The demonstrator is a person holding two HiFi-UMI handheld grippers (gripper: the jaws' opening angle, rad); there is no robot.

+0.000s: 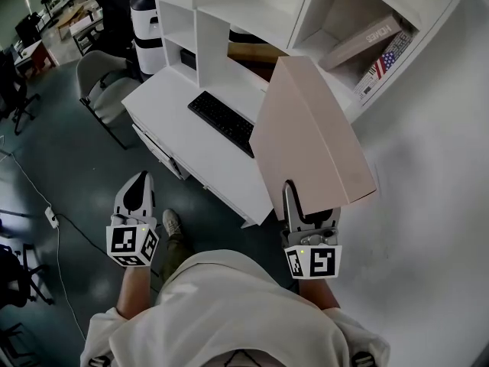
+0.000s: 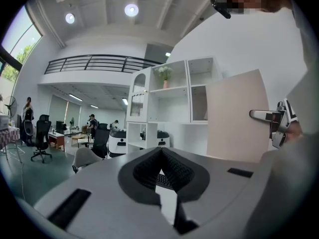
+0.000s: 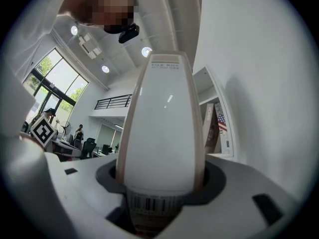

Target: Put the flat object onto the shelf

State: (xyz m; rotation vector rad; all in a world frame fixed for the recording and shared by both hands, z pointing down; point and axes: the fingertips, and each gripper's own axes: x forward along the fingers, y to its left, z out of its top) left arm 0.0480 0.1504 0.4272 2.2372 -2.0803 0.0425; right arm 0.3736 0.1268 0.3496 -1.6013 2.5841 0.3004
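Note:
A flat beige file box (image 1: 306, 128) is held up on edge over the right end of the white desk (image 1: 172, 117), below the white shelf unit (image 1: 263, 14). My right gripper (image 1: 309, 205) is shut on its near lower edge. In the right gripper view the box's white spine (image 3: 162, 123) fills the middle, clamped between the jaws (image 3: 162, 183), with a barcode at its base. My left gripper (image 1: 136, 193) hangs low at the left over the floor, shut and empty. In the left gripper view the pads (image 2: 149, 171) meet, and the box (image 2: 239, 113) and the right gripper (image 2: 271, 118) show at the right.
A shelf compartment at the upper right holds leaning books (image 1: 370, 44). A black keyboard (image 1: 221, 121) lies on the desk. A grey chair (image 1: 103, 82) and a white-and-black machine (image 1: 145, 29) stand to the left. A white wall (image 1: 435, 205) runs along the right.

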